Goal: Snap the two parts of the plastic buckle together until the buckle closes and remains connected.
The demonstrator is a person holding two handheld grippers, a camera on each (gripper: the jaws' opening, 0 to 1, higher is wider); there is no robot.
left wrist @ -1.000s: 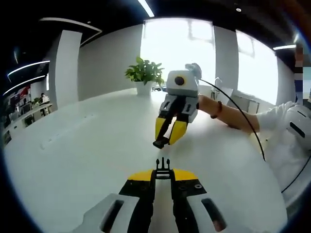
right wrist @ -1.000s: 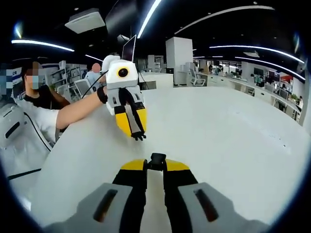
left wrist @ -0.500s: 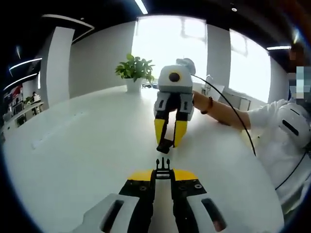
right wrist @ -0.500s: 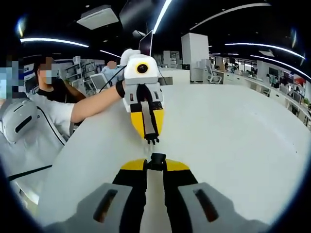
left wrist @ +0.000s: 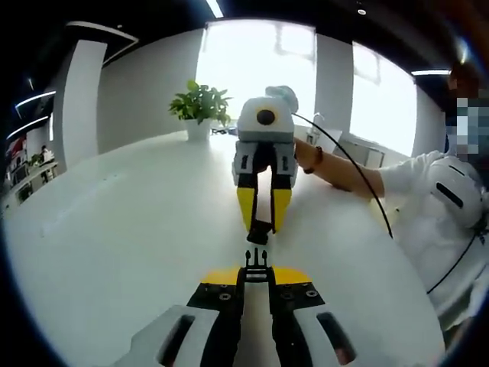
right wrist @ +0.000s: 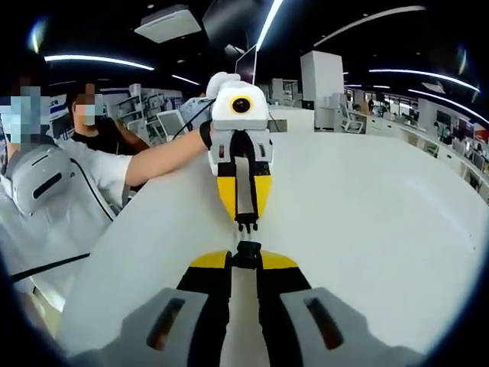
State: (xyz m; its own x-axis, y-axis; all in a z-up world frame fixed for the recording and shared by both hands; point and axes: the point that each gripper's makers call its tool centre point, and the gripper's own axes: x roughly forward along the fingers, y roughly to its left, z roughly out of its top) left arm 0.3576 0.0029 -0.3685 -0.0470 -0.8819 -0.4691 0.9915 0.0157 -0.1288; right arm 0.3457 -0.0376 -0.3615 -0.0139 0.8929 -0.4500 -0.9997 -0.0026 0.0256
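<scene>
Left gripper view is looking along the left gripper [left wrist: 257, 274], whose jaws are pinching the pronged half [left wrist: 257, 260] of the buckle at their tips. Facing it over the white table [left wrist: 130, 229], the right gripper [left wrist: 260, 227] is pinching the socket half [left wrist: 259, 228], its mouth pointing at the prongs. Right gripper view is showing the same meeting mirrored: the socket half [right wrist: 246, 253] held at the near jaws, the prongs [right wrist: 246, 225] just above it. Both halves are gripped and lined up nose to nose, with a sliver of table apparently showing between them. As I judge it, the insertion and the click are remaining, then a check that they are holding.
</scene>
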